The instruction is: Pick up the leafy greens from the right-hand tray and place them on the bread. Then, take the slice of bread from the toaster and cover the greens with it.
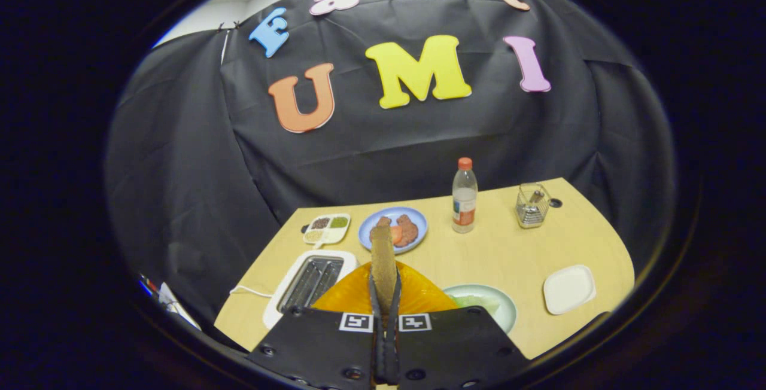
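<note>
**Colours on the table**

The table [479, 258] is pale yellow wood. The slice of bread [383, 261] pinched upright in the gripper [384, 294] is tan-brown. Behind it sits a translucent orange plate [419, 294], beside a pale green plate [502, 309] (light green leafy greens [476, 301] on it). The toaster [299, 285] is white with dark slots. A blue plate [419, 225] carries brown and red-orange pieces. The clear bottle [464, 195] has an orange cap; the small square dish [568, 288] is white.
</note>
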Motion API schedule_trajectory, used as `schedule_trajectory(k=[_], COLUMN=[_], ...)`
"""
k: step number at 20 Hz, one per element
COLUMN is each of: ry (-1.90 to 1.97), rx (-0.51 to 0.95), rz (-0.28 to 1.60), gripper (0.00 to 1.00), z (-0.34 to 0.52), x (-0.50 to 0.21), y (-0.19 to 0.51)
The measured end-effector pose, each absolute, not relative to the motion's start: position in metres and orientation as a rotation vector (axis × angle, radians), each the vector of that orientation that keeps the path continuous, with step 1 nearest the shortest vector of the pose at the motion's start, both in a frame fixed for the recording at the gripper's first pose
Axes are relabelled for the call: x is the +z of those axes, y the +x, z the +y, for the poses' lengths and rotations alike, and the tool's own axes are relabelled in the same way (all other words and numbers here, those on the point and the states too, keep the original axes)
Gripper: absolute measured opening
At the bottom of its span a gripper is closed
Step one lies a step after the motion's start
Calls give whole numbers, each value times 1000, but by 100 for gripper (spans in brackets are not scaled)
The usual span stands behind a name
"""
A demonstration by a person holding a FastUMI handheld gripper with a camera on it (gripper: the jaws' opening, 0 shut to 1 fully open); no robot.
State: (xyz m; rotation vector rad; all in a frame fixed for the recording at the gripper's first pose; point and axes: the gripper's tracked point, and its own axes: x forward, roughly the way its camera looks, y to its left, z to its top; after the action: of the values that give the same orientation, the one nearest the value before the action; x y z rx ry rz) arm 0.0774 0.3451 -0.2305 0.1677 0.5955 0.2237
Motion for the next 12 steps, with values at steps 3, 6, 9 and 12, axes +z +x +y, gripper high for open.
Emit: schedule_trajectory(k=[3,6,9,12], ry=[176,204,222,252], rx=[214,208,203,235], rz=[650,714,773,778], gripper=[1,1,1,1], z=[325,314,304,304], x=[-269,-304,-336,-348], y=[73,68,64,64])
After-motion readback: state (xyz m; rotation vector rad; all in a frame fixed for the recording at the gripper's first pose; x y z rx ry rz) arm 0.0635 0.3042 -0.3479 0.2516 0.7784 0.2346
